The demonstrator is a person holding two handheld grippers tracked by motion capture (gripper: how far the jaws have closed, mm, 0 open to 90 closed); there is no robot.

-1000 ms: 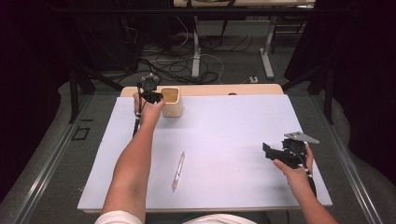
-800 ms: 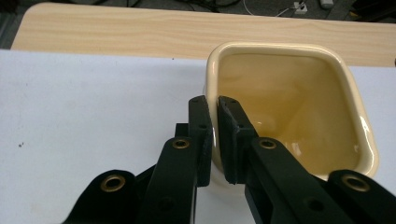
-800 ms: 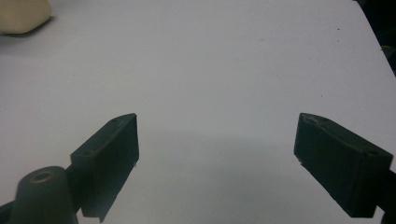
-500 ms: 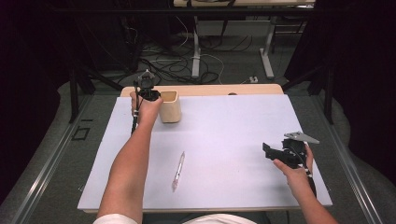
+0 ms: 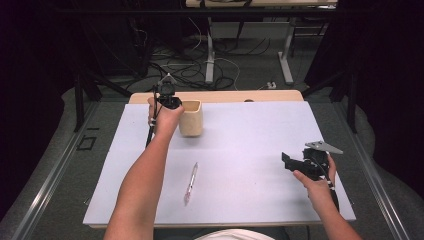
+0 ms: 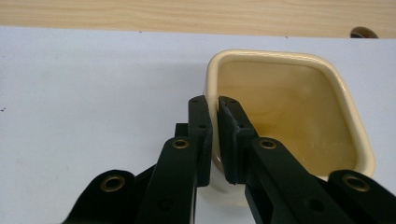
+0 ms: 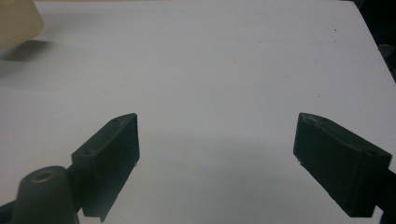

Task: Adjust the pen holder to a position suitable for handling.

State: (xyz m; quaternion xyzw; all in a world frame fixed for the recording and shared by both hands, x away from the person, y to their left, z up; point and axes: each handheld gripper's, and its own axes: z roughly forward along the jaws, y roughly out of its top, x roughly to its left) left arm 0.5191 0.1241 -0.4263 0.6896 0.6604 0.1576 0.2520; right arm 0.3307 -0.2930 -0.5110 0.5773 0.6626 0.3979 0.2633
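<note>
Our left gripper (image 6: 214,140) clamps the near-left wall of the cream cup (image 5: 191,118) at the mat's far left, lifted just clear; our right gripper (image 7: 217,163) hangs wide, empty, at near right; a pen (image 5: 191,182) lies near centre.

Dark room, cables (image 5: 200,70) across grey floor (image 5: 65,165)

Left gripper (image 5: 176,102) raised, clamped on wall of cream cup (image 5: 191,119). Cup lifted off the counter (image 5: 250,150) and shifted slightly toward the near edge.
</note>
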